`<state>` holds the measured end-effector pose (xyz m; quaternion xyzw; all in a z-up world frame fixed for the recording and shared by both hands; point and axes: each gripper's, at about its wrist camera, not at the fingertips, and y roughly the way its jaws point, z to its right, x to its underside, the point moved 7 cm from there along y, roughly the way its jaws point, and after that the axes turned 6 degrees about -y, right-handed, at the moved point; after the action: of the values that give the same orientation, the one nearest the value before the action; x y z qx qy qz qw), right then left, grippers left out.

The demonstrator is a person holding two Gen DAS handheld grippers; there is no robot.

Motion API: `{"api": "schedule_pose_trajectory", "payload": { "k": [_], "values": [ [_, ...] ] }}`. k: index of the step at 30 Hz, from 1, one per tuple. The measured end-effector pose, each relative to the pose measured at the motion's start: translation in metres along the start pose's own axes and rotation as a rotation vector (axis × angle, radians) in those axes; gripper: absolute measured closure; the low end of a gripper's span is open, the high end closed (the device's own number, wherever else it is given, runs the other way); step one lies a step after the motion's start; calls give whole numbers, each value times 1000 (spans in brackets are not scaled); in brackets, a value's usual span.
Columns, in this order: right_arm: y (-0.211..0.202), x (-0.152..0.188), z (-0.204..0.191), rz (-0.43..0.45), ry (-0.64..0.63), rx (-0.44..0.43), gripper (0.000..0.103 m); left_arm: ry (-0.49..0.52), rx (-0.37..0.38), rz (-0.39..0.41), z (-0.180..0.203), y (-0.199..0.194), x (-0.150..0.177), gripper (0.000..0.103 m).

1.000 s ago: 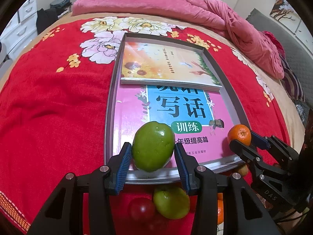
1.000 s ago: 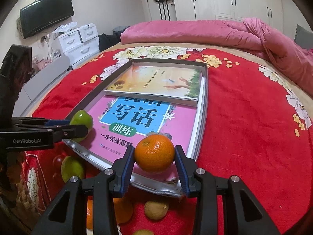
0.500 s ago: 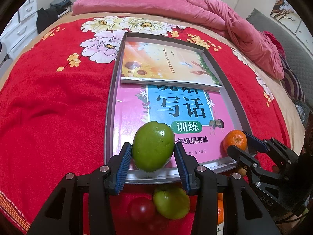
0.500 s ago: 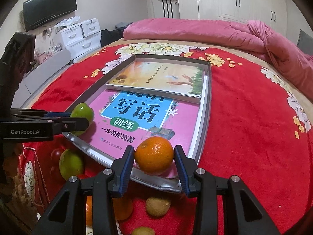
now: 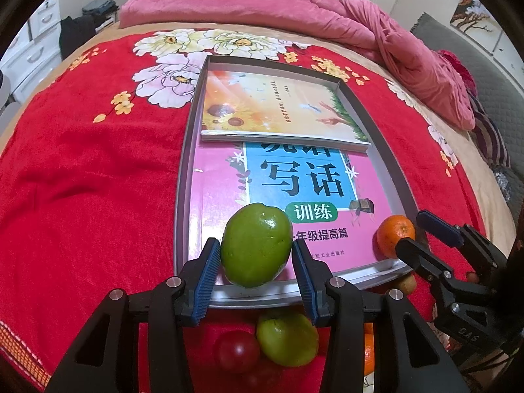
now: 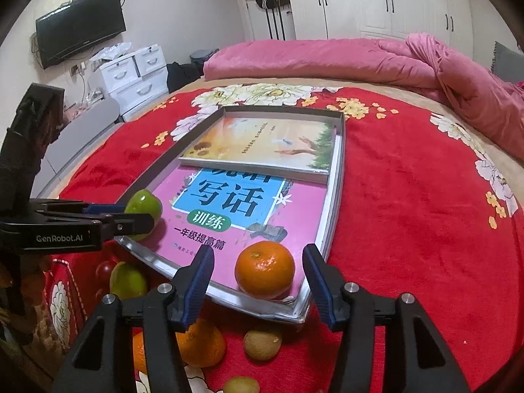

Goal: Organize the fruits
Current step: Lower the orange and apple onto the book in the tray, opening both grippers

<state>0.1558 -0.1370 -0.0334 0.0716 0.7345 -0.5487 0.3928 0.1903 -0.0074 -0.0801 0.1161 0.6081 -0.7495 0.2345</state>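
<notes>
A bed with a red flowered blanket (image 6: 409, 203) is carrying a grey tray (image 6: 340, 150) holding two books. A pink quilt (image 6: 327, 62) is lying behind it; white drawers (image 6: 137, 75) and a wall television (image 6: 80, 28) are standing beyond. The left gripper (image 5: 257, 262) is clenching a green fruit (image 5: 257, 245) over the tray's near edge. The right gripper (image 6: 258, 268) is opening, its pads clear of the orange (image 6: 265, 270) resting on the pink book (image 6: 229, 203). Loose fruits (image 6: 262, 344) are lying on the blanket below.

My right gripper (image 6: 258, 275) is opening its jaws, so the orange (image 6: 264, 269) now sits free on the pink book (image 6: 229, 209), lower than before.
</notes>
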Motion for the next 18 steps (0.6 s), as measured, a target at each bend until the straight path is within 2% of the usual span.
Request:
{"api": "schedule_pose_trajectory", "payload": {
  "k": [6,16,18],
  "values": [
    [-5,-3,-2,20,-4,-4,44,-22,32,3,-1,-3,-3,56],
    [-7,-3,-2,27,0,-3,43,-13,28,12,1,-5,-4,55],
    [-8,-4,-1,31,2,-2,43,-16,33,21,0,-7,-5,47]
  ]
}}
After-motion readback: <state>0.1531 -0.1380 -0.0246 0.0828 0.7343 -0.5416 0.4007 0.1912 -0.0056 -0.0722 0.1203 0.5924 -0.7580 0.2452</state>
